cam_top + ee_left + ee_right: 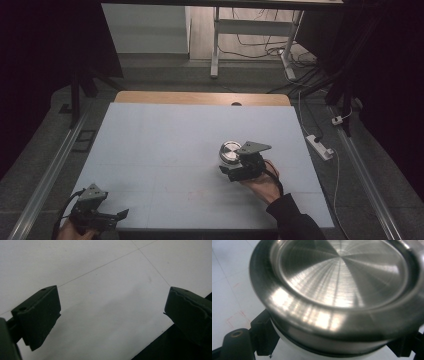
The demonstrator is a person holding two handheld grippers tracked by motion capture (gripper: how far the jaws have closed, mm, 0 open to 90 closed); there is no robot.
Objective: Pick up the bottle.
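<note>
A round container with a brushed steel lid stands right of the middle of the white tabletop. My right gripper reaches it from the near side, held by a hand in a dark sleeve. In the right gripper view the steel lid looms close over a white body, and my right gripper is shut on that body just below the lid. My left gripper rests at the table's near left corner. Its jaws stand wide apart over bare white surface, so the left gripper is open.
A wooden strip borders the table's far edge. Beyond it stand white desk legs with loose cables. A power strip lies on the floor at the right. Metal rails run along both sides.
</note>
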